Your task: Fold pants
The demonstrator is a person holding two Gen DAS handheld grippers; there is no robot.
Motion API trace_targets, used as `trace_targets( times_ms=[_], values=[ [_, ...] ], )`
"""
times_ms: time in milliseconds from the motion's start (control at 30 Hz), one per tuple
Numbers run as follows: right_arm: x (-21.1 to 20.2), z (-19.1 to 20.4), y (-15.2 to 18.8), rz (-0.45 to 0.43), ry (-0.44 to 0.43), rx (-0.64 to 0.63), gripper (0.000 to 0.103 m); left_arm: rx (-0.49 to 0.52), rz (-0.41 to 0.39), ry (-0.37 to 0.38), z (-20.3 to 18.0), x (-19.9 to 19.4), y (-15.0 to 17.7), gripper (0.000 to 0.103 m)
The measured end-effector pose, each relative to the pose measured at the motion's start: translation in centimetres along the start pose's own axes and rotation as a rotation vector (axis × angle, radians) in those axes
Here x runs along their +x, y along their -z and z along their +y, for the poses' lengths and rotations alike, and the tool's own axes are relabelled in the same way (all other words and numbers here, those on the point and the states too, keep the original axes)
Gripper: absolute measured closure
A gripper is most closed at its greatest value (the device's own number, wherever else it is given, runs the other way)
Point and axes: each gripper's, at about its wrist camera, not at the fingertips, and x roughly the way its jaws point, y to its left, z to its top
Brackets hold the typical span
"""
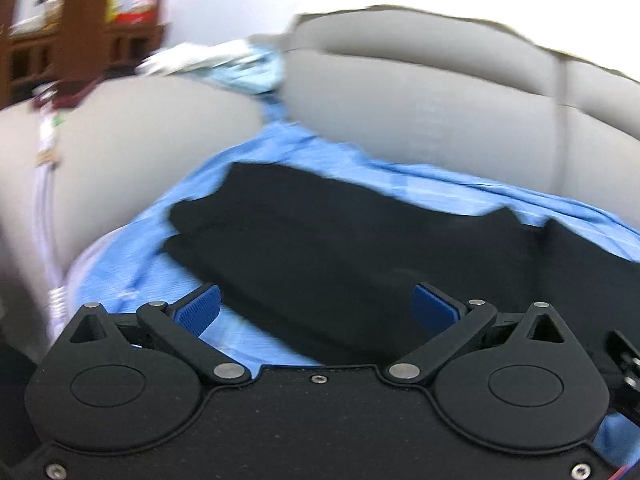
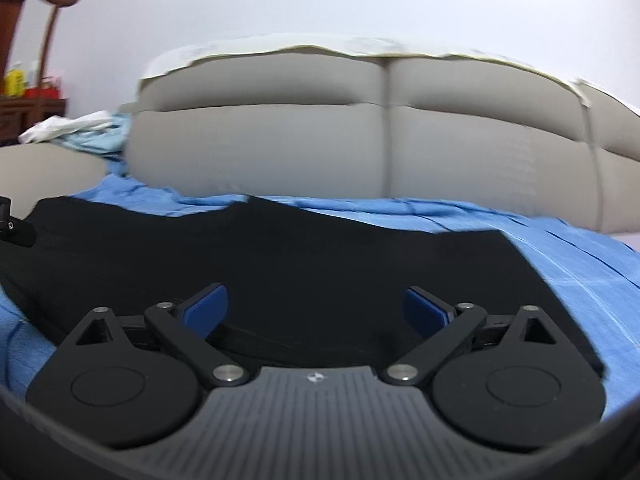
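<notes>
The black pants (image 1: 340, 240) lie spread on a blue sheet (image 1: 280, 152) over a grey sofa seat. They also show in the right wrist view (image 2: 320, 256). My left gripper (image 1: 316, 308) is open and empty, low over the near edge of the pants. My right gripper (image 2: 316, 308) is open and empty, just above the near edge of the pants, where a folded hem lies between the blue pads (image 2: 204, 308). A part of the other gripper (image 2: 12, 228) shows at the left edge of the right wrist view.
The grey sofa backrest (image 2: 320, 140) rises behind the pants and an armrest (image 1: 140, 152) stands at the left. Crumpled white and light blue cloth (image 2: 80, 132) lies on the armrest. Wooden furniture (image 2: 24, 40) stands at the far left.
</notes>
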Motion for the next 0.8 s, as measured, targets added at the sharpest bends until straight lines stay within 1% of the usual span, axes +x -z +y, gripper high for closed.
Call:
trace_targets(
  times_ms=[100, 233, 267, 400, 467, 533, 667, 733, 800],
  values=[
    [1.1, 1.5, 0.0, 0.009, -0.044, -0.037, 0.001, -0.087, 0.002, -0.042, 3.2, 0.9, -0.5, 0.001],
    [2.4, 3.0, 1.0, 0.063, -0.073, -0.094, 0.001, -0.192, 0.028, -0.06, 6.3, 2.5, -0.8, 0.001],
    [2.3, 3.0, 1.2, 0.051, -0.071, -0.085, 0.001, -0.226, 0.036, -0.055, 6.9, 3.0, -0.8, 0.001],
    [2.1, 2.2, 1.5, 0.075, -0.097, -0.016, 0.0, -0.363, 0.078, -0.028, 8.9, 5.5, -0.8, 0.001],
    [2.0, 2.1, 1.8, 0.067, -0.1, -0.019, 0.0, -0.412, 0.088, -0.027, 9.6, 6.6, -0.9, 0.001],
    [1.9, 2.1, 2.0, 0.061, -0.1, -0.021, 0.0, -0.43, 0.082, -0.033, 9.8, 7.5, -1.0, 0.001],
    [2.0, 2.0, 2.3, 0.049, -0.105, -0.013, 0.0, -0.399, 0.058, -0.058, 9.5, 8.7, -1.2, 0.001],
    [2.0, 2.1, 2.3, 0.044, -0.107, -0.01, 0.0, -0.415, 0.036, -0.06, 9.5, 9.0, -1.2, 0.001],
    [2.0, 2.1, 2.3, 0.04, -0.108, -0.009, 0.0, -0.429, 0.03, -0.07, 9.6, 9.6, -1.4, 0.001]
  ],
)
